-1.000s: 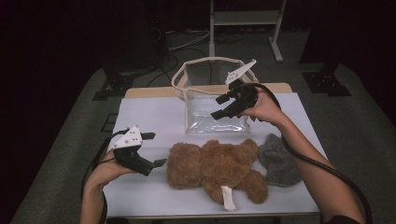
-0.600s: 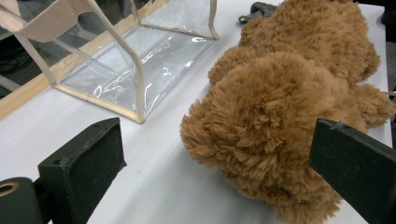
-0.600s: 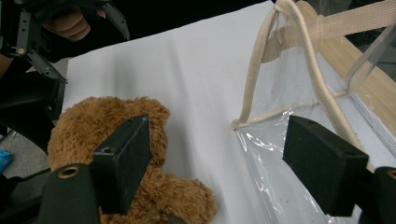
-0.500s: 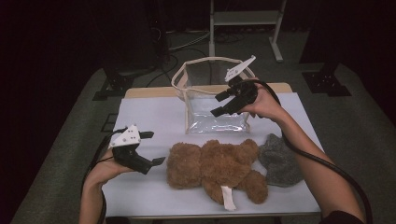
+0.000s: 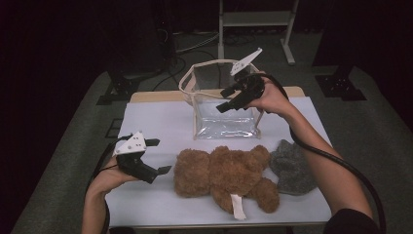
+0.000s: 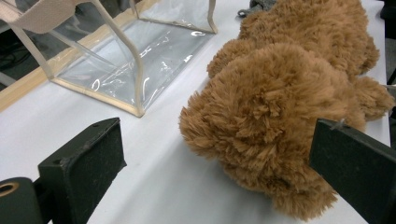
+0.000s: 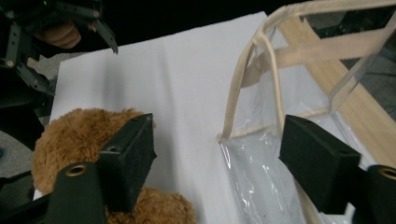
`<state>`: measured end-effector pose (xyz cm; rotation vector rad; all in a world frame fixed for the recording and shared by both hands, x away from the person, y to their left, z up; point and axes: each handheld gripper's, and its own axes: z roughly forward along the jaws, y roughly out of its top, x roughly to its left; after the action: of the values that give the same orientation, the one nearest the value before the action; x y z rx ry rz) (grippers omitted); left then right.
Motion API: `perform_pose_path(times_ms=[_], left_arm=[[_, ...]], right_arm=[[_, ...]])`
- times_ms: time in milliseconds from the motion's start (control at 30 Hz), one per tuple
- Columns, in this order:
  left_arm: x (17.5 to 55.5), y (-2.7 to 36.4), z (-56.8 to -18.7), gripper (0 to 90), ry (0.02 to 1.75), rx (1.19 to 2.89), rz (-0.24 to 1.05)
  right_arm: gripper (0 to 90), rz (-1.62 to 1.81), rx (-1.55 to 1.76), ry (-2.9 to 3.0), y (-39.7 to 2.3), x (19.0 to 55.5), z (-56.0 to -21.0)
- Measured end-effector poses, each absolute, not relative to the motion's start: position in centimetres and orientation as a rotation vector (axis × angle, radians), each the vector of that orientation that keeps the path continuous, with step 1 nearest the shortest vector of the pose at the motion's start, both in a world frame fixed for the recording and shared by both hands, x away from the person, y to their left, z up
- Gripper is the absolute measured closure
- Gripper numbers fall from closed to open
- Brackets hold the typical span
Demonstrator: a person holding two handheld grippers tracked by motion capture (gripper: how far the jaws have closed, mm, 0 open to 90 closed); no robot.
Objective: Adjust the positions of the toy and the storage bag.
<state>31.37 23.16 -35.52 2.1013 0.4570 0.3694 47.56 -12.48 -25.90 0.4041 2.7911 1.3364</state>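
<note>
Your left black two-jaw gripper [image 5: 157, 157] rests low, jaws apart; your right black gripper [image 5: 225, 99], raised, has jaws apart, just narrowing, nothing between them.

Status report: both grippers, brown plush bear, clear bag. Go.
Left gripper open beside the brown plush bear, not touching. Right gripper open, empty, over the clear beige-trimmed bag. Grey plush toy against the bear.

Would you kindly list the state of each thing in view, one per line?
Clear bag: upright, top open, nothing inside.
Brown teddy bear: lying flat, unheld.
Grey plush: lying beside the bear.
Left gripper: jaws open, empty.
Right gripper: jaws open, just closing slightly, nothing between.
</note>
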Motion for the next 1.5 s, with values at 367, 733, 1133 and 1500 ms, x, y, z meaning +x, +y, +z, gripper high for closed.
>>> perform_pose_path(times_ms=[367,733,1133,1500], left_arm=[[31.4,23.3,-35.6,2.7,0.456,2.099,0.367],[31.3,23.5,-35.7,2.7,0.459,2.110,0.367],[31.1,23.6,-35.5,2.7,0.465,2.098,0.367],[31.1,23.6,-35.5,2.7,0.465,2.102,0.375]], right_arm=[[31.2,1.241,0.436,2.795,-12.5,49.4,-26.4],[74.9,1.135,0.522,2.824,-12.8,50.4,-27.5],[87.0,1.125,0.515,2.864,-12.6,49.1,-27.6],[86.9,1.191,0.483,2.872,-12.1,46.2,-28.0]])
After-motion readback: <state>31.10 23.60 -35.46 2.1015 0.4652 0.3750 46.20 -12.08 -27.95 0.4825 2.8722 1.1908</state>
